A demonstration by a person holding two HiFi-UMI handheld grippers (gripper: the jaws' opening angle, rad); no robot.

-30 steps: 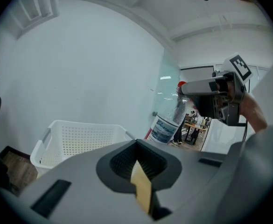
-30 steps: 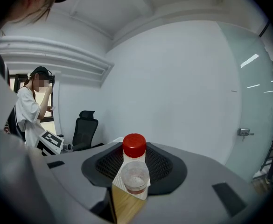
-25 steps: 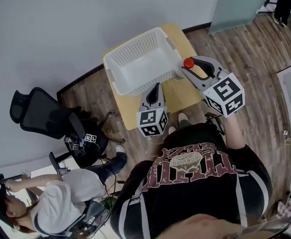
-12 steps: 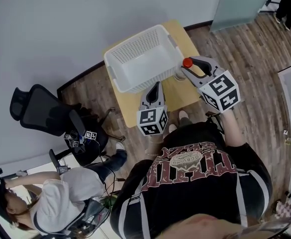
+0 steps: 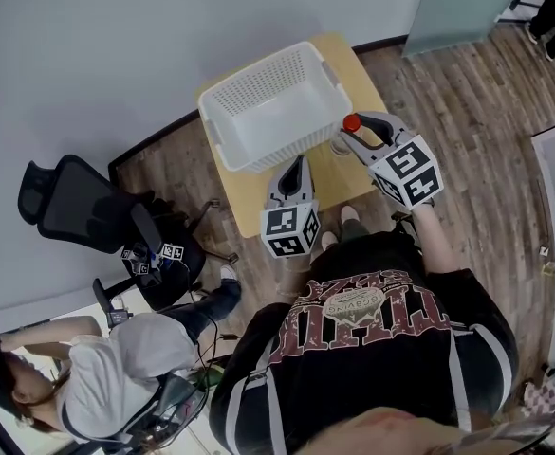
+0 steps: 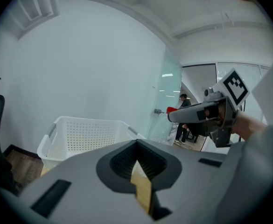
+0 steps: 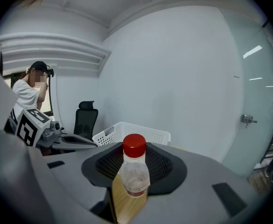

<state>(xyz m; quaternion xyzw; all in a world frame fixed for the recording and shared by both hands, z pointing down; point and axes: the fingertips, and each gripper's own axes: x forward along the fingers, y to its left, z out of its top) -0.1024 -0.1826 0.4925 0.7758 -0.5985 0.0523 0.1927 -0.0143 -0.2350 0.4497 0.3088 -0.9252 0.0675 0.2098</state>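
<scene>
White basket (image 5: 263, 112) beside right tongs (image 5: 360, 133) clamped on red-capped bottle (image 7: 135, 171); left tongs (image 5: 296, 168) closed, empty.

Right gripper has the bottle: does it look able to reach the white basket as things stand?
Probably yes. The right gripper, shut on the bottle, is beside the open-topped basket with nothing between; the left gripper sits clear, nearer the person.

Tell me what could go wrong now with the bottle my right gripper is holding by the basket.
The right gripper clamps the smooth clear bottle between its pads, so it might slip or twist. In the head view the bottle sits close to a corner of the white basket, so it could knock the rim. The table is small, so a dropped bottle may roll onto the floor.
</scene>
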